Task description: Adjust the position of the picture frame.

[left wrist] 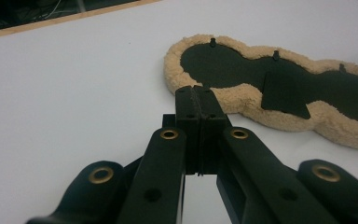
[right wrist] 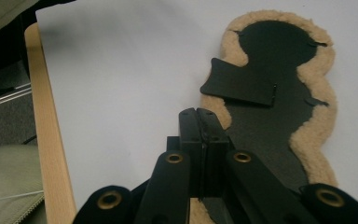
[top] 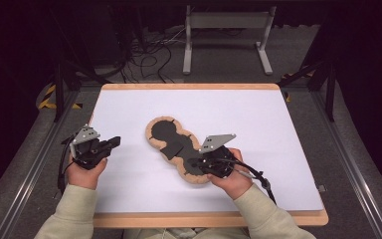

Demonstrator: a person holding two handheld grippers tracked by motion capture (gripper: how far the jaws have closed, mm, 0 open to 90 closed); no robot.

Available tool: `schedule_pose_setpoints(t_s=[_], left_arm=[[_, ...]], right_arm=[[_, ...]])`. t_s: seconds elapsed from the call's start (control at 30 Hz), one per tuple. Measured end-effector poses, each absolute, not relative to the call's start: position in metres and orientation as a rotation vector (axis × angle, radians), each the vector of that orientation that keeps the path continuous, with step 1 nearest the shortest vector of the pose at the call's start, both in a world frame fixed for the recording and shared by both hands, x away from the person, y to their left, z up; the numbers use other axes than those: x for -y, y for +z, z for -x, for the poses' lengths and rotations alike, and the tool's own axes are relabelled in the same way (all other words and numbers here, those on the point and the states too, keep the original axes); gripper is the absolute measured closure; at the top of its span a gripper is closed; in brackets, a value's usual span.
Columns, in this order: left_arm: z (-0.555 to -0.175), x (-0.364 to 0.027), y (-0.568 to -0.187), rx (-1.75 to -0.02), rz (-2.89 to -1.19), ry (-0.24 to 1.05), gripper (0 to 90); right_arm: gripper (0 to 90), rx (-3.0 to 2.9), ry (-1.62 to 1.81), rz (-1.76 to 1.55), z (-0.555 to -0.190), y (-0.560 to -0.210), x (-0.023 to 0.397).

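High view: a fleece pad (top: pixel 176 149) with a black centre lies mid-desk (top: pixel 258 119), its near end under the right claw (top: pixel 195 163); the left claw (top: pixel 113 142) sits apart on the left. Left gripper view: left claw (left wrist: pixel 196 109) pressed together on nothing, aimed at the pad (left wrist: pixel 242 100), probably waiting. Right gripper view: right claw (right wrist: pixel 199 128) pressed together above the pad's (right wrist: pixel 317 126) near edge; whether it pinches fleece I cannot tell.

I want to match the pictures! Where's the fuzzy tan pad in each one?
High view: fleece pad at table centre, by the right gripper.
Left gripper view: upper right.
Right gripper view: right side.
Shared landmark: its raised black flap.
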State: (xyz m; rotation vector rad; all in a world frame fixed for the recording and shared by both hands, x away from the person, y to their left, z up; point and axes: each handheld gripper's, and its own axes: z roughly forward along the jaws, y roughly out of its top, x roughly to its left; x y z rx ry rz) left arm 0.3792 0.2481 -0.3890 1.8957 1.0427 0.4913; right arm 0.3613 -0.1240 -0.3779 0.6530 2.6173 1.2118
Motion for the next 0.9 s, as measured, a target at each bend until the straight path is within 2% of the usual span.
schedule_pose_setpoints(t_s=[0.9], left_arm=[[-0.384,-0.246,-0.392,-1.049,-1.895,0.473,86.3]], right_arm=[[90.0,-2.767,1.004,-0.598,-0.353,-0.431,0.076]])
